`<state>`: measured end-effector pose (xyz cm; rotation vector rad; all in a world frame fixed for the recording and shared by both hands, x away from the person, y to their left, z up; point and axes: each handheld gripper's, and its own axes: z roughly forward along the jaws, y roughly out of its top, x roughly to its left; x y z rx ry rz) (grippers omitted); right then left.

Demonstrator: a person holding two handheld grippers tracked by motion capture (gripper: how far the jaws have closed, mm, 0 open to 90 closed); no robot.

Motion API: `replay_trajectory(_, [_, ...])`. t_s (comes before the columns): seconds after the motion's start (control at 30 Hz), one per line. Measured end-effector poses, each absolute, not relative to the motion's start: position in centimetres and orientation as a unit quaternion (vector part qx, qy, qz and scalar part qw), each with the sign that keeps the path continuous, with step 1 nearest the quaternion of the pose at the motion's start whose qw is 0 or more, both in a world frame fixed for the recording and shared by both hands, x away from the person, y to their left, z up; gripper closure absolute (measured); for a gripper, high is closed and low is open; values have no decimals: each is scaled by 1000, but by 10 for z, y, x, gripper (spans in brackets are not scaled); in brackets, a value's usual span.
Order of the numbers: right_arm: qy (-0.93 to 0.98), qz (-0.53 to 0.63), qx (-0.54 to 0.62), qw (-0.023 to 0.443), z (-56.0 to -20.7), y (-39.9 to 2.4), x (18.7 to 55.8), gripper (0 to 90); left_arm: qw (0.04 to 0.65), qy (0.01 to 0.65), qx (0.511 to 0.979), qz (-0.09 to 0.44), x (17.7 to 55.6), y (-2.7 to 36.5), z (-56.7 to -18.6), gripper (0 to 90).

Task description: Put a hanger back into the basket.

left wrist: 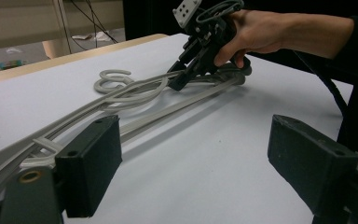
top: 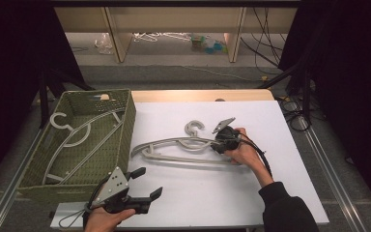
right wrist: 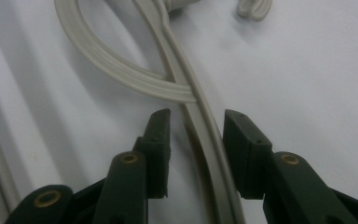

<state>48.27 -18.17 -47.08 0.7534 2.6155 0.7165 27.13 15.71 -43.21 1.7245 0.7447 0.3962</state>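
Pale grey plastic hangers (top: 174, 145) lie overlapped on the white table, hooks toward the far side. My right gripper (top: 216, 144) is down on their right end. In the right gripper view its jaws (right wrist: 196, 116) straddle one thin hanger arm (right wrist: 209, 154), with a gap showing at the left pad, so it is open around the arm. The left gripper view shows the same hangers (left wrist: 135, 93) with the right gripper (left wrist: 175, 84) on them. My left gripper (top: 149, 182) hovers near the table's front edge, wide open (left wrist: 193, 149) with nothing between its pads.
A green woven basket (top: 125, 121) stands at the table's left edge with another grey hanger (top: 70, 130) inside. The right gripper's black cable (top: 263, 154) trails across the table. Dark curtains flank the table, and wooden shelving stands beyond it.
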Motion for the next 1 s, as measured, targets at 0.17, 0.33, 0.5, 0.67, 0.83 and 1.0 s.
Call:
replay_trajectory(0.17, [925, 248, 236, 167, -467, -184, 483, 752, 574, 317, 736, 170, 272, 158, -432, 175])
replay_trajectory(0.33, [932, 243, 205, 175, -464, -184, 482, 769, 569, 317, 739, 171, 271, 158, -432, 175])
replay_trajectory(0.5, [936, 241, 180, 183, -454, -186, 479, 803, 563, 309, 745, 177, 272, 160, -432, 176])
replay_trajectory(0.67, [938, 248, 150, 188, -444, -184, 473, 815, 566, 320, 739, 175, 271, 160, -431, 176])
replay_trajectory(0.83, [939, 257, 138, 183, -432, -186, 465, 817, 565, 312, 742, 179, 272, 161, -430, 176])
replay_trajectory(1.0, [931, 287, 125, 186, -423, -188, 452, 818, 570, 319, 736, 176, 272, 161, -431, 177])
